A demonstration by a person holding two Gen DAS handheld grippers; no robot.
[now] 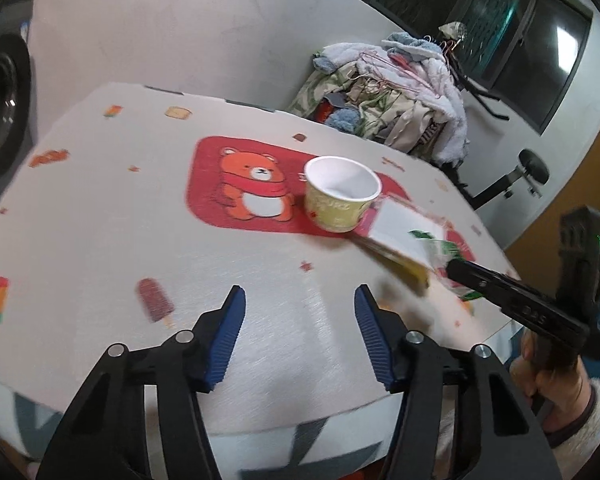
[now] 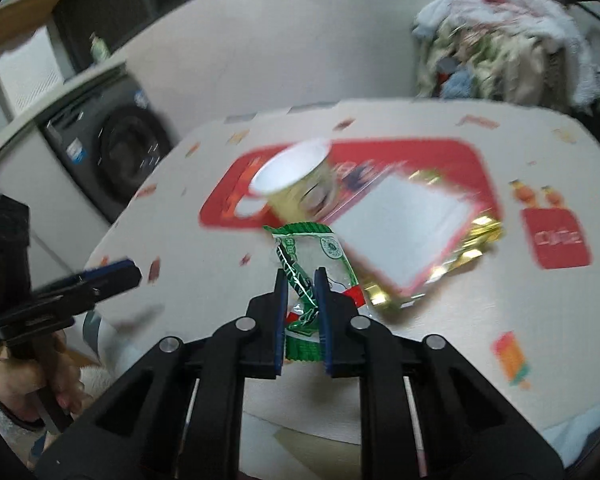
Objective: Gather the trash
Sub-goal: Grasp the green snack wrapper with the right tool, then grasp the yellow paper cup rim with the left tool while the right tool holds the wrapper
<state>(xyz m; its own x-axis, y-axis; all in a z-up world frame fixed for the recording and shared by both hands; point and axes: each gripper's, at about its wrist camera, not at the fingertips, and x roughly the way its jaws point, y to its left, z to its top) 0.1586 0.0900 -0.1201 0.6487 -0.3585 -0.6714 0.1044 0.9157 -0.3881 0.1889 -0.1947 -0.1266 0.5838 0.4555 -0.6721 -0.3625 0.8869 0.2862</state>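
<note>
A yellow paper cup (image 1: 342, 196) (image 2: 300, 184) stands upright and empty on the red bear print of the tablecloth. Right beside it lies a flat packet (image 1: 404, 236) (image 2: 412, 220), white with red and gold edges. My right gripper (image 2: 300, 276) is shut on a green and white snack wrapper (image 2: 320, 248), which sticks out past the fingertips just in front of the cup. In the left wrist view that gripper (image 1: 460, 270) comes in from the right with the wrapper (image 1: 440, 246). My left gripper (image 1: 300, 300) is open over bare cloth near the table's front, with nothing between its blue pads.
The table (image 1: 100, 220) has a white cloth printed with ice lollies. A pile of clothes (image 1: 400, 92) lies beyond the far edge, a washing machine (image 2: 116, 156) stands to the left, and a black stool (image 1: 534, 168) to the right. A person's hand (image 1: 552, 376) holds the right gripper.
</note>
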